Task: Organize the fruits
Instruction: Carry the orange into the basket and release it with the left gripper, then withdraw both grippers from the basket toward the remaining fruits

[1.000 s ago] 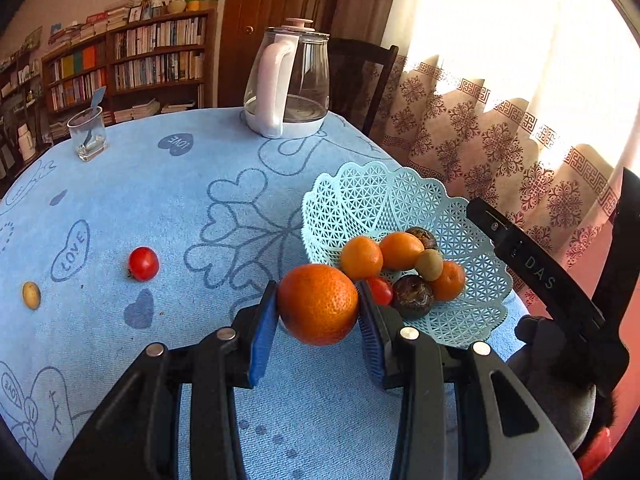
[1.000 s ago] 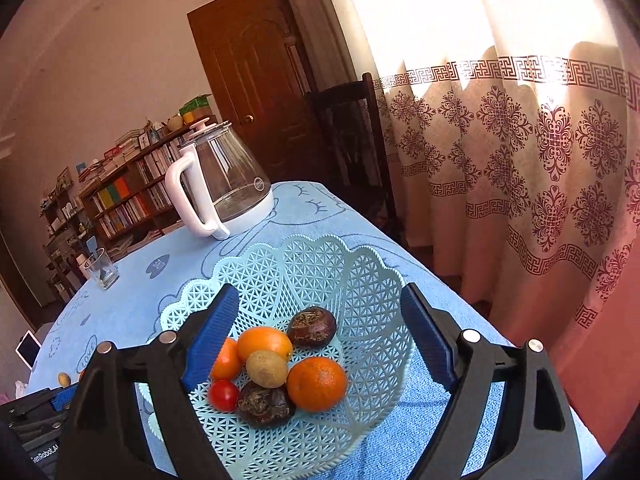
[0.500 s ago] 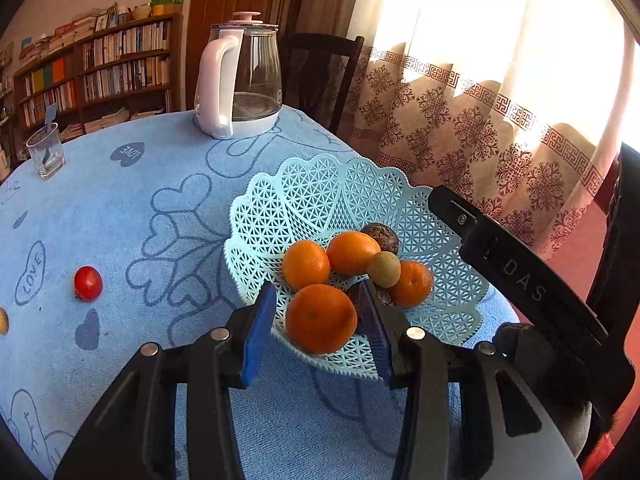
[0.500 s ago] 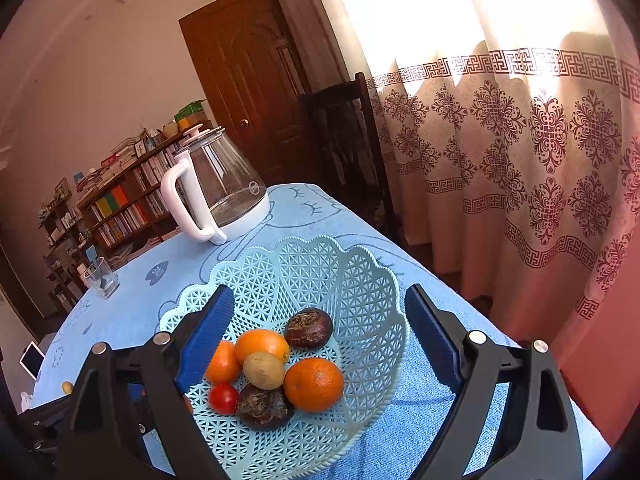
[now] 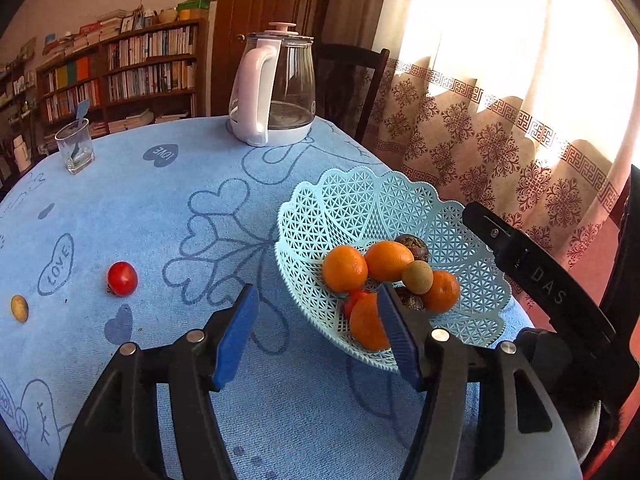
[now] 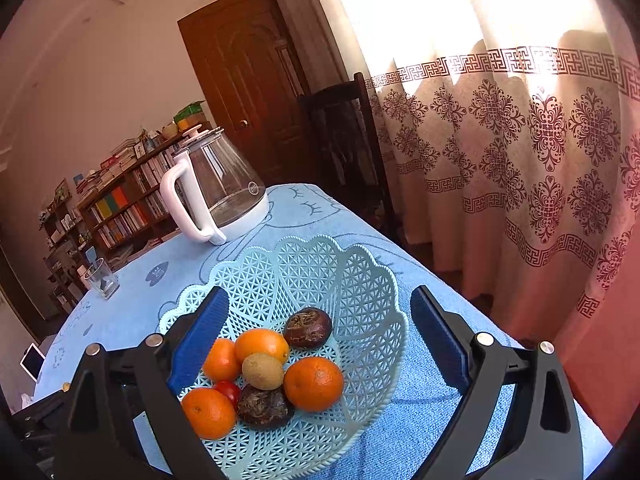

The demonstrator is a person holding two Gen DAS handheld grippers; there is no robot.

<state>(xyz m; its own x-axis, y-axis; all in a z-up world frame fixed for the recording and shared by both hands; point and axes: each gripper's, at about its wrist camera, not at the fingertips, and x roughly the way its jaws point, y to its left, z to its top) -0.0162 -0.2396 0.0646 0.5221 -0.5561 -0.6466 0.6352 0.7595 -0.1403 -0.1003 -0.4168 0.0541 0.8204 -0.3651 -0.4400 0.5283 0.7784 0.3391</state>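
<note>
The basket is pale mint plastic with an open lattice wall and a scalloped rim; it stands on the counter, which is covered by a soft blue cloth printed with hearts. Inside it lie four round oranges with a fine dimpled skin: one large orange at the basket's 7 o'clock edge, one at 5 o'clock, and two more near the middle. Between them sit a fuzzy brown kiwi, two dark wrinkled passion fruits and a small glossy tomato.

The left gripper is released, its blue ribbed pads spread apart and holding nothing; its right pad stands in front of the large orange. The right gripper is also wide apart above the basket, empty.

Outside the basket, at 9 o'clock of it in the left wrist view, a smooth red tomato and a small yellowish fruit lie on the cloth. A glass kettle with a white handle stands at 12 o'clock, and a clear tumbler at 10 o'clock.
</note>
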